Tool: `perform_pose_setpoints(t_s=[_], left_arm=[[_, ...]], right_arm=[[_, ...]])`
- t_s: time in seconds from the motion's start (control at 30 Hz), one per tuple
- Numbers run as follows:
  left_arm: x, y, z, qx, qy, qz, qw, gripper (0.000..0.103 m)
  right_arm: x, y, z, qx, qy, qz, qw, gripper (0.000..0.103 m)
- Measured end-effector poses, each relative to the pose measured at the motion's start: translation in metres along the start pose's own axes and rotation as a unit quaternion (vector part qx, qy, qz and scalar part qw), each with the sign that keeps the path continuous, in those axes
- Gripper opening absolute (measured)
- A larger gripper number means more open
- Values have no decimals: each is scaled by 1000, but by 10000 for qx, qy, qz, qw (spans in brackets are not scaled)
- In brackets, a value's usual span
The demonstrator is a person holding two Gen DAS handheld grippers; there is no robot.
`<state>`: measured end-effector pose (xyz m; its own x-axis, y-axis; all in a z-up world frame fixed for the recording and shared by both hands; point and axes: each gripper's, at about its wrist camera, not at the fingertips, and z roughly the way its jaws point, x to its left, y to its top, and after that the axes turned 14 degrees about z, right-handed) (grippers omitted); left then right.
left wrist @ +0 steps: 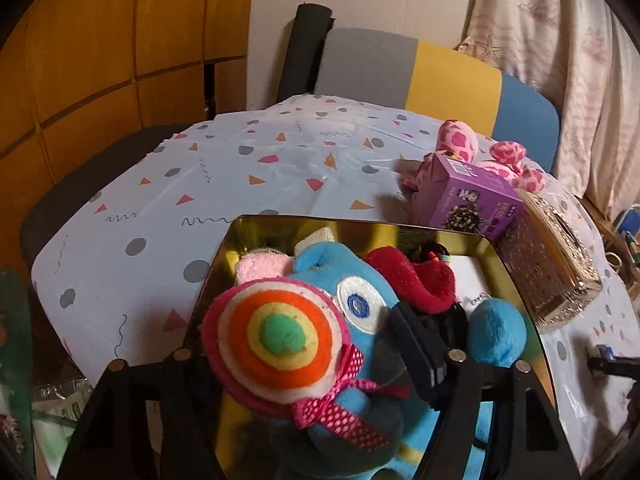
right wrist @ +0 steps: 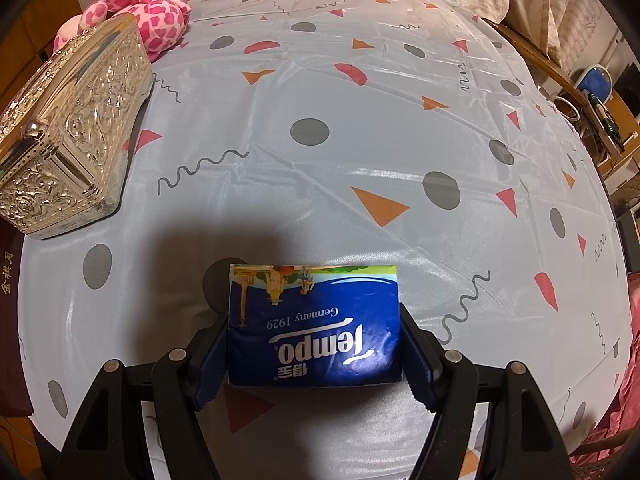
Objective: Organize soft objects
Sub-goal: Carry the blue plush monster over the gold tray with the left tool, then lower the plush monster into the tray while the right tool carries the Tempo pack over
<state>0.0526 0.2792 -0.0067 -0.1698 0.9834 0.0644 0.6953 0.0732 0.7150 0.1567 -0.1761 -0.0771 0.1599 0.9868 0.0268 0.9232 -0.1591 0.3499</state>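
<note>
The right claw (right wrist: 314, 354), clamped on the soft tissue pack (right wrist: 314, 328), could crush it, while the left claw (left wrist: 360, 364), pinching the blue plush (left wrist: 360, 304), may snag the gold tin (left wrist: 516, 280) beneath it.

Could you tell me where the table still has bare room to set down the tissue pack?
Free: the wide tablecloth ahead of the tissue pack, right of the silver box. Crowded: the left side, with that box, the pink plush and the purple carton.

Left finger of left hand-held gripper (left wrist: 304, 364) hidden behind blue plush toy (left wrist: 360, 308); grip state indeterminable; toy's lower body cut off.
</note>
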Motion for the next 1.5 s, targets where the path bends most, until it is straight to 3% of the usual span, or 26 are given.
perform_pose_setpoints(t_s=[0.07, 0.3, 0.8, 1.2, 1.5], left_arm=[[1, 0, -2, 54, 9, -67, 10000, 83], [-2, -8, -19, 166, 112, -168, 9997, 85], [-20, -13, -59, -98, 147, -265, 9995, 90], [-26, -15, -67, -193, 200, -261, 9993, 92], [-4, -20, -71, -214, 275, -520, 9980, 92]], right_arm=[[0, 0, 0, -3, -10, -15, 10000, 74], [1, -2, 0, -2, -27, -36, 10000, 74], [13, -11, -8, 122, 102, -240, 9996, 74], [52, -51, -25, 41, 596, -584, 9965, 74], [89, -72, -41, -134, 1159, -777, 9901, 74]])
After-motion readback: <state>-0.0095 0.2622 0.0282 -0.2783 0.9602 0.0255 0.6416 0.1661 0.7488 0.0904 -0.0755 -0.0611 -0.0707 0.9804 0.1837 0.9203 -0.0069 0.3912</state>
